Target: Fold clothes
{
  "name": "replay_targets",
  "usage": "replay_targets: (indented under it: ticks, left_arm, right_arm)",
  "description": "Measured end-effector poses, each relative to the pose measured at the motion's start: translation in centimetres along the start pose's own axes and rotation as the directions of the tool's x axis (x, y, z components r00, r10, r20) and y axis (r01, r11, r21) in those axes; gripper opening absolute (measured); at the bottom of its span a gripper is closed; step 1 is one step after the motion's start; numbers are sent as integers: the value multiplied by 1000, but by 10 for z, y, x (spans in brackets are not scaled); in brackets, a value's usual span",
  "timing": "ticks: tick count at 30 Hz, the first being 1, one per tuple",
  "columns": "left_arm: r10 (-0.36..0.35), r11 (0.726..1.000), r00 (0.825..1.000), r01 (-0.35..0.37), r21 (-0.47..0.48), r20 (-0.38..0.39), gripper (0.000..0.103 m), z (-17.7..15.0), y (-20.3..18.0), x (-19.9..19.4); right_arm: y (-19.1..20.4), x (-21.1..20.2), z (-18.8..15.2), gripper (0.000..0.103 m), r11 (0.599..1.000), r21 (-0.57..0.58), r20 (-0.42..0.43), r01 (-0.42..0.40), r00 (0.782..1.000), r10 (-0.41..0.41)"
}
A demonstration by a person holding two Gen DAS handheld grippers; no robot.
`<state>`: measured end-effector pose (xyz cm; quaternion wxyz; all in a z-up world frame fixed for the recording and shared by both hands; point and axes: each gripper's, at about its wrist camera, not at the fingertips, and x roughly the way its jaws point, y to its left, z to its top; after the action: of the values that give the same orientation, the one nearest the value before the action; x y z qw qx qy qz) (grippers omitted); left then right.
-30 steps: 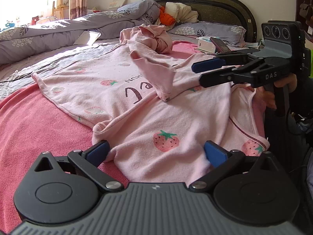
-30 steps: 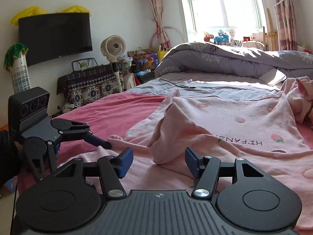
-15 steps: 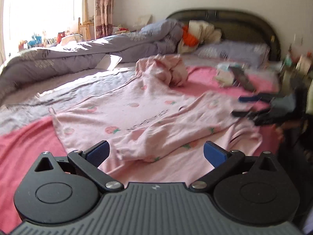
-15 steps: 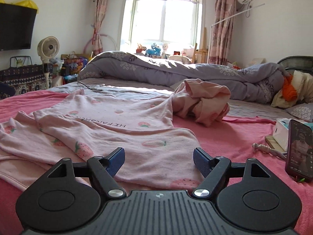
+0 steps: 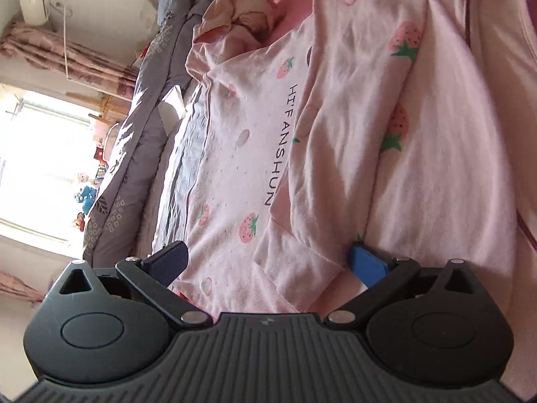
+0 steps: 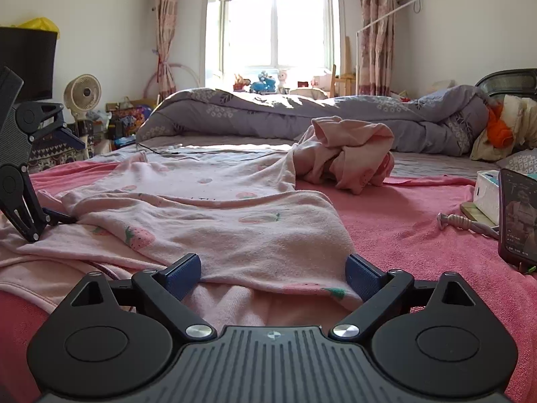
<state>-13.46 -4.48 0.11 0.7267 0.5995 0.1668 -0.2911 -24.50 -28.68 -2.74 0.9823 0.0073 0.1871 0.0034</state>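
Since a second ago the left gripper (image 5: 266,262) has rolled onto its side, so the bed (image 5: 285,16) is now running up and down its view, and the sleeve that the right gripper (image 6: 272,270) was lifting over the top (image 6: 208,181) is now lying flat across it. The right gripper's jaws are opening, with the folded sleeve edge (image 6: 268,238) lying between the blue pads but not pinched. The left gripper is standing wide open too, one pad (image 5: 367,263) touching the cloth under a fold and the other pad hanging free above the hem; it is gripping nothing. In the right view the left gripper (image 6: 57,174) is showing at the far left, tipped on edge, its lower finger resting on the top.

The pink strawberry top is lying spread on the pink bed cover (image 6: 402,208), its printed lettering (image 5: 282,144) partly covered by the folded sleeve. A bunched pink garment (image 6: 349,154) is sitting just beyond it, near the grey quilt (image 6: 302,110). A phone (image 6: 518,215) is standing at the right, beside a tissue box (image 6: 486,194).
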Motion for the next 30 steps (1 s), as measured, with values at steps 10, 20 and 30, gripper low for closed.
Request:
replay_targets:
  ticks: [10,20,30]
  left_arm:
    - [-438,490,880,404,-772,183,96,-45,73,50]
    - [-293,30,859,447,-894,420,38,-85,77,43]
    - [-173,-361,812,475,-803,558,72,-118,75,57]
  right_arm:
    - [1,7,-4,102,1000,10,10,-10,1000,10]
    - [0,5,-6,103,999,32,38,-17,999,16]
    - [-7,-4,-8,103,998,51,62,37,997,-40]
